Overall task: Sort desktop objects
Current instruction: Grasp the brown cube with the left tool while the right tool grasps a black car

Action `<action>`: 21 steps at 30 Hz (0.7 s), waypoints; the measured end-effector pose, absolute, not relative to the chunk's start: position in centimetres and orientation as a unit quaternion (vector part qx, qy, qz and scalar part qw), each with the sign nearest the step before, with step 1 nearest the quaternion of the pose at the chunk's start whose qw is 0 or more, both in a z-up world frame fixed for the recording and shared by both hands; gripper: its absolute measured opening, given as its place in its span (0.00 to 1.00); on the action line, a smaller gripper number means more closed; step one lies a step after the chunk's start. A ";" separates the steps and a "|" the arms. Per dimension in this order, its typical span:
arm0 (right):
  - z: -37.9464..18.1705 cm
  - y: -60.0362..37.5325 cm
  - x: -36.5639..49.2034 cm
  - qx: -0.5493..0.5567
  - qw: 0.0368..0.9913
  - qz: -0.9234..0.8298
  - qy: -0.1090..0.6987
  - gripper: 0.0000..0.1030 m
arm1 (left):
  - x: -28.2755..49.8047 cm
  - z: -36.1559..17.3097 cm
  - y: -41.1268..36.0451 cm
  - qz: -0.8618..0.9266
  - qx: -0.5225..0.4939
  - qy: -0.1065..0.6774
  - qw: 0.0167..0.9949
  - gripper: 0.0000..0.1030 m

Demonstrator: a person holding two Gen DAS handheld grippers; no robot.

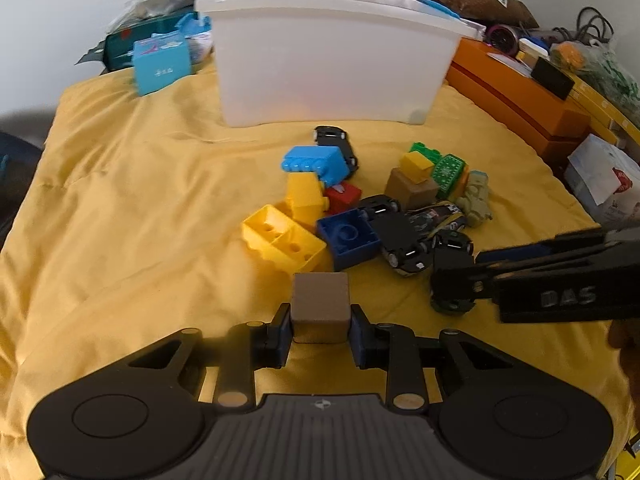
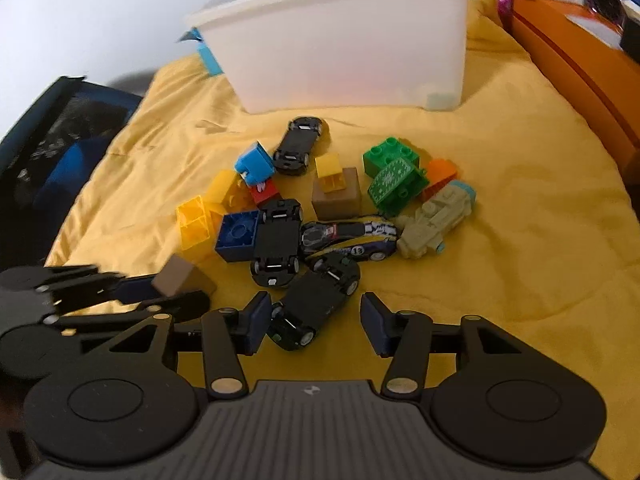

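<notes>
Left tool (image 1: pixel 320 330) is gripping a brown cube (image 1: pixel 320 306) at lower centre; right tool (image 2: pixel 314 322) is gaping wide around a black car (image 2: pixel 312 306).

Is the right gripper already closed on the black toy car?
No: the right gripper is open, its fingers apart on either side of the black toy car on the yellow cloth.

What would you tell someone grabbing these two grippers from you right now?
Left gripper: shut on a brown block, lifted near the pile.
Right gripper: open, with a black car between its fingers, not yet gripped.
White bin: at the back of the yellow cloth; its contents cannot be made out.
Left to sort: the remaining blocks and cars on the cloth.
</notes>
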State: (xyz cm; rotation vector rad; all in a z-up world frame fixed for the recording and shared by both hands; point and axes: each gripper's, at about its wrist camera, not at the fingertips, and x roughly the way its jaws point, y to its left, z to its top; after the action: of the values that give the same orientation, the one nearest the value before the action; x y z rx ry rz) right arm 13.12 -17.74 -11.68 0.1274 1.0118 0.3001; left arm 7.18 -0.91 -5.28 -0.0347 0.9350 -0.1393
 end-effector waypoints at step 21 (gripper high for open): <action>-8.8 -20.5 11.3 0.051 0.887 0.141 0.436 0.32 | 7.7 -1.9 0.3 -0.065 -0.051 0.414 0.907 0.31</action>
State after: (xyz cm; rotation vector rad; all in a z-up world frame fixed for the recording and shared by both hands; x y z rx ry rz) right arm 11.35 -20.46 -8.82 0.1066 0.9063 0.2931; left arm 7.66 0.29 -1.86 -0.1057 0.8540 -0.1334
